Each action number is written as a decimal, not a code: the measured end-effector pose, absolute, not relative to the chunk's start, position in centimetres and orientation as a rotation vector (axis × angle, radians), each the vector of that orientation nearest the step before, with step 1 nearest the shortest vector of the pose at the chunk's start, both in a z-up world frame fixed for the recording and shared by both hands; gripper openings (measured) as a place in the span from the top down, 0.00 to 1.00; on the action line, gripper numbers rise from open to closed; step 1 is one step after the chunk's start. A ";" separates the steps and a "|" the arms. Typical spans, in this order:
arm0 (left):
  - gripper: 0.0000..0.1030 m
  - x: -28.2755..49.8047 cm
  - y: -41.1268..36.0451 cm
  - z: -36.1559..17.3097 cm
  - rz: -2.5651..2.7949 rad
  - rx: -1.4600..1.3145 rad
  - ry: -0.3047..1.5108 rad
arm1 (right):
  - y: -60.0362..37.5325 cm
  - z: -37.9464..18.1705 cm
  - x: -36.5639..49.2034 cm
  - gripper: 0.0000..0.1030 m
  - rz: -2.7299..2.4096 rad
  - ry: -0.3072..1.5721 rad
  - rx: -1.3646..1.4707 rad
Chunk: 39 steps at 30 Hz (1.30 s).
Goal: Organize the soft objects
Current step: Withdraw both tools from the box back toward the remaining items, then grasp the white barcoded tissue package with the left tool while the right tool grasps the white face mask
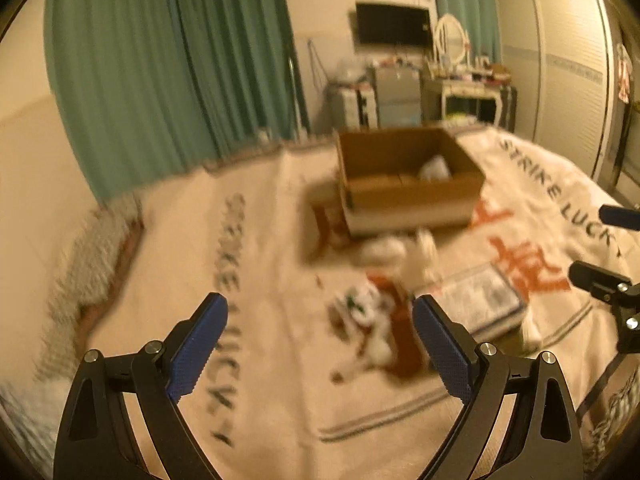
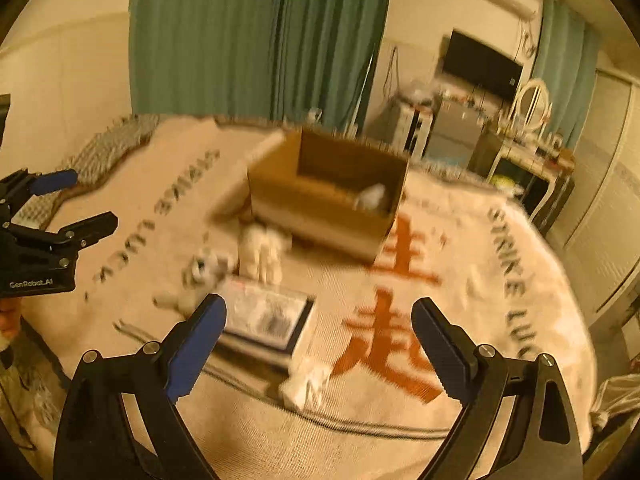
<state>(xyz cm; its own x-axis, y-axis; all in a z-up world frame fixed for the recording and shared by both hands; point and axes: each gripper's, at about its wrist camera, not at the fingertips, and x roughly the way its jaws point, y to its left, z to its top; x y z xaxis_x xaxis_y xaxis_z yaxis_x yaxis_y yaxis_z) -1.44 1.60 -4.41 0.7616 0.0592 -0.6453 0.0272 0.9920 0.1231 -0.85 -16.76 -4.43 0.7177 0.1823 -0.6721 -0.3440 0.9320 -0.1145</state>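
Both the left gripper and right gripper gape apart, empty. Fluffy white plush toys lie just before the open brown cardboard box on the woven cream blanket.

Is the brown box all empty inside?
No, the cardboard box already has one small white soft thing lying in its far right corner.

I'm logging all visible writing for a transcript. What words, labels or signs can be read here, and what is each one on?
"STRIKE LUCKY", black letters along the blanket, right side, clearest in the left wrist view.
"STRIKE LUCKY" again on the blanket's left side, blurred but legible.
"GenRobot.AI", white print on the left gripper body, in the right wrist view.
Large orange Chinese characters on the blanket: too blurred to read surely.
Flat printed packet: unreadable.
Cardboard box: no readable print.
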 end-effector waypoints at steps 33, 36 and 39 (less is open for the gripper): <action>0.08 4.8 -6.4 -13.8 -0.237 0.083 0.975 | -23.3 -14.7 3.5 0.61 0.313 0.885 -0.089; 0.07 5.7 -6.2 -14.6 -0.298 0.033 1.027 | -23.3 -14.7 3.4 0.61 0.315 0.882 -0.087; 0.07 6.2 -5.5 -15.4 -0.333 -0.051 1.078 | -23.2 -14.7 3.2 0.61 0.314 0.885 -0.089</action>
